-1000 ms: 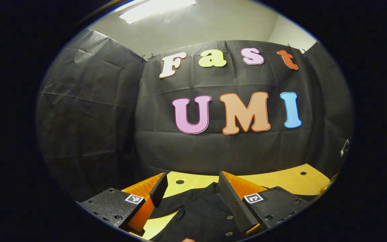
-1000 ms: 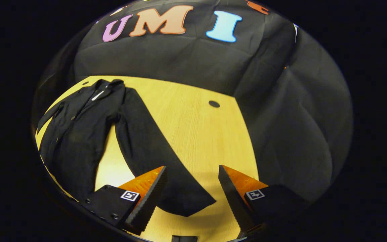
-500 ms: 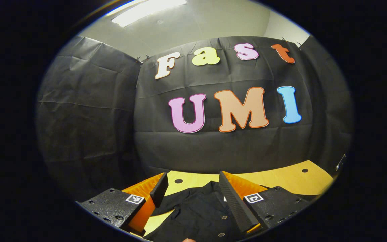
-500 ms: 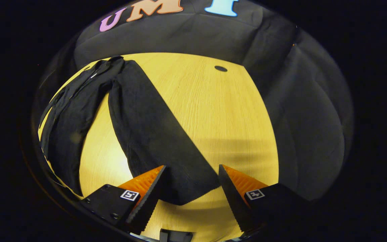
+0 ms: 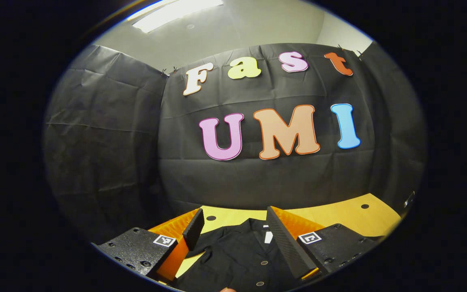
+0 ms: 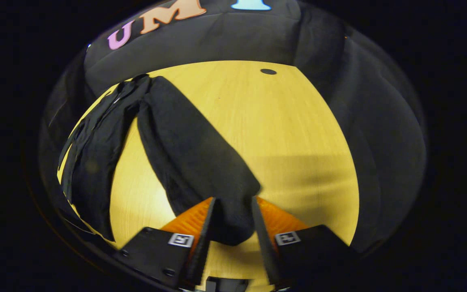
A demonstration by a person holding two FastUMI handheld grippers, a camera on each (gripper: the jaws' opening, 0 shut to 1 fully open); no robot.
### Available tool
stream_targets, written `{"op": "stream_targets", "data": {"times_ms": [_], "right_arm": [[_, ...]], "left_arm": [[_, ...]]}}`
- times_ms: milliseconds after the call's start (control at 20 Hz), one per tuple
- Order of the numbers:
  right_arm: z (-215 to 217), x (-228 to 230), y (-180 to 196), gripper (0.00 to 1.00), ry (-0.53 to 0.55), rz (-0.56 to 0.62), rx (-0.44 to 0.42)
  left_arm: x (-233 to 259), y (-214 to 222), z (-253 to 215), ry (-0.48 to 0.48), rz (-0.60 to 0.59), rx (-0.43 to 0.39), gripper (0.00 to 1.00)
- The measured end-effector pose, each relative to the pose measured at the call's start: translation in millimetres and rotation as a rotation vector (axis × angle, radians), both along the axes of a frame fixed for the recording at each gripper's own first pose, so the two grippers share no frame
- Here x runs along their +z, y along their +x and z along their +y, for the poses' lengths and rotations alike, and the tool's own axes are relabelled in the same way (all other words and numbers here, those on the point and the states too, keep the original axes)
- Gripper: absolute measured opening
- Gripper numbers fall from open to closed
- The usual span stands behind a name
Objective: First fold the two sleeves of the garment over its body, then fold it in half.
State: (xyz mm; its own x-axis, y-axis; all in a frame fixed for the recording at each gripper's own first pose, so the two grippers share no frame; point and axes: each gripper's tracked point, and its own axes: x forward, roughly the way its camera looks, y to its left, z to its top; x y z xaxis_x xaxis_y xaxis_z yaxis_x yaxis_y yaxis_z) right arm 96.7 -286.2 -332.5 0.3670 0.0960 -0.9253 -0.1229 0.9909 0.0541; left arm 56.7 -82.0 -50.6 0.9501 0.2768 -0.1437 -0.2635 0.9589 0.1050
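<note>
Table (image 6: 282,134), pale wood, carries the whole work; a black garment (image 6: 95,142) lies spread on it, body toward the left of the right gripper view, collar end at the far edge.

Sleeve (image 6: 193,154): one long black sleeve runs from the shoulder at the far left diagonally down toward the camera. Its long axis points almost straight at the right gripper (image 6: 231,221), and the cuff end sits between that gripper's fingers. The garment body lies to the left of the jaws, so the coming fold would carry the cuff leftward across the bare strip of table between sleeve and body.

Right gripper, jaw state: narrowly parted with the cuff between them. Both fingers appear to bear on the cloth, though black fabric against dark finger faces makes full contact hard to confirm.

Left gripper (image 5: 233,233): jaws wide apart, nothing held, hovering above the buttoned front of the garment (image 5: 241,259). It is the farther of the two from the sleeve; the right gripper is plainly the working one.

Change from half a second ago: the right jaws stood wide open either side of the cuff; they have now drawn in around it. The left gripper has shifted only slightly over the garment, with a white neck label (image 5: 268,237) now visible between its fingers.
</note>
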Motion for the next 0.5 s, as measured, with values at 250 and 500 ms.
{"op": "stream_targets", "data": {"times_ms": [250, 500], "right_arm": [[6, 6, 5, 0.04, -0.028, -0.069, -0.053], [51, 78, 39, 0.02, 0.133, -0.246, -0.063]], "left_arm": [[3, -5, 7, 0.013, -0.005, 0.009, 1.00], [-1, -11, 24, 0.001, -0.006, 0.020, 0.93]]}}
